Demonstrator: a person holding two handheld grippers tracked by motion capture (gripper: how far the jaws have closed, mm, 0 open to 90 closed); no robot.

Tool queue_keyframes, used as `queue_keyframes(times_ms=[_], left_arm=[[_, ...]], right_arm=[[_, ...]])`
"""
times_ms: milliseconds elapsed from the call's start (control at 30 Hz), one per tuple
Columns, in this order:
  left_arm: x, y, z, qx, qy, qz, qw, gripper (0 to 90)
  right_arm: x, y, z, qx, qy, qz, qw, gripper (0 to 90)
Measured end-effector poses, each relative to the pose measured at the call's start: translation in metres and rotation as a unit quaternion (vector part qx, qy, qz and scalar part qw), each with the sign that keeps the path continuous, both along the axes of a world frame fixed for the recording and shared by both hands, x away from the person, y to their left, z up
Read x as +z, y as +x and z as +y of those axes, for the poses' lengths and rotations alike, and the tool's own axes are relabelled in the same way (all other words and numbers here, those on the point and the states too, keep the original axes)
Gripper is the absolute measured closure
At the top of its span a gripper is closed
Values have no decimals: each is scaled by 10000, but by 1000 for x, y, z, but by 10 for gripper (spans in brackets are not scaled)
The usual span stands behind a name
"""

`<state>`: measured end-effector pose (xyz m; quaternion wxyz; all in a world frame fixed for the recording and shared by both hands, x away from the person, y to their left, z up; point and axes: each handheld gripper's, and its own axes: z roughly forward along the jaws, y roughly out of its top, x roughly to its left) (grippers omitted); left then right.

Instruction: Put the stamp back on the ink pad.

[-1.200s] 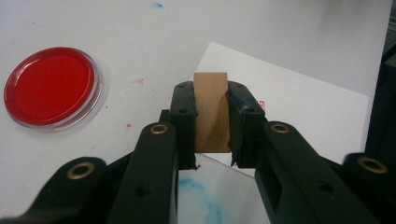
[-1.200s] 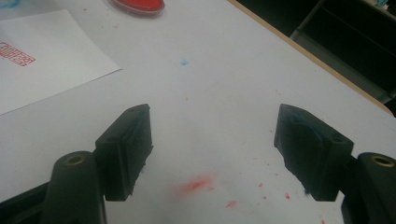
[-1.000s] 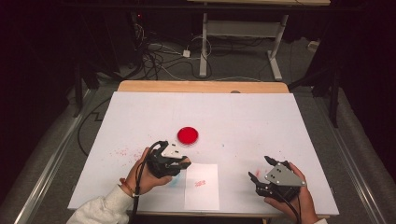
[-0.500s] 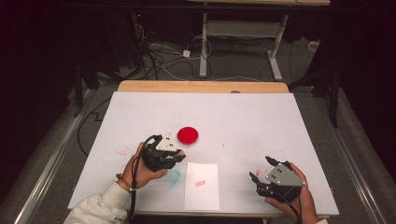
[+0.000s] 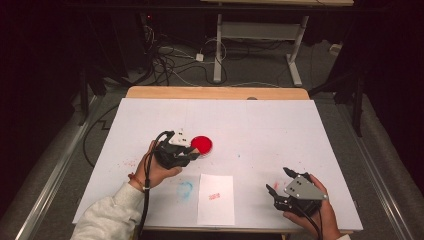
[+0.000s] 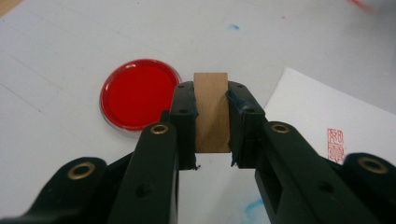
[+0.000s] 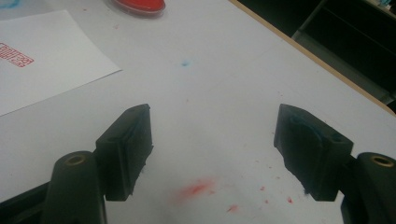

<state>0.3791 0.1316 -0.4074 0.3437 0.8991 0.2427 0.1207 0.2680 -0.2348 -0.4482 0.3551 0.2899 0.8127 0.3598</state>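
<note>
The left gripper (image 6: 211, 122) has its fingers clamped on a wooden stamp (image 6: 211, 109) just beside the red ink pad (image 5: 202, 144), mid-worktop. Risk: a tilted stamp inks unevenly or slips. The right gripper (image 7: 215, 154) is spread wide, empty, near the front right corner.

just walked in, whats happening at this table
A person is working with a stamp and ink. The left hand-held gripper is shut on a small wooden stamp block and held right beside the round red ink pad. A white sheet of paper near the table's front edge already carries one red stamp mark. The right hand-held gripper sits open and empty over the white table, off to the right.
</note>
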Motion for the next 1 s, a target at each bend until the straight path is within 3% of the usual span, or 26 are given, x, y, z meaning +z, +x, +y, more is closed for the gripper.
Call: queue_keyframes(times_ms=[100, 233, 433, 767, 1000], left_arm=[[2, 8, -6, 11, 46, -23, 10000, 735], [0, 22, -15, 25, 121, 94, 9999, 734], [-9, 39, -27, 55, 443, 283, 9986, 733], [-26, 68, -31, 321, 610, 571, 9960, 730], [-37, 79, -32, 445, 665, 716, 9942, 728]], right_arm=[[-1, 0, -1, 21, -25, 6, 10000, 278], [-1, 0, -2, -42, 21, 27, 10000, 275], [-4, -1, 0, 25, -62, 83, 9999, 276], [-4, 0, 0, 38, -75, 113, 9999, 277], [-6, 0, 0, 35, -77, 137, 9999, 277]])
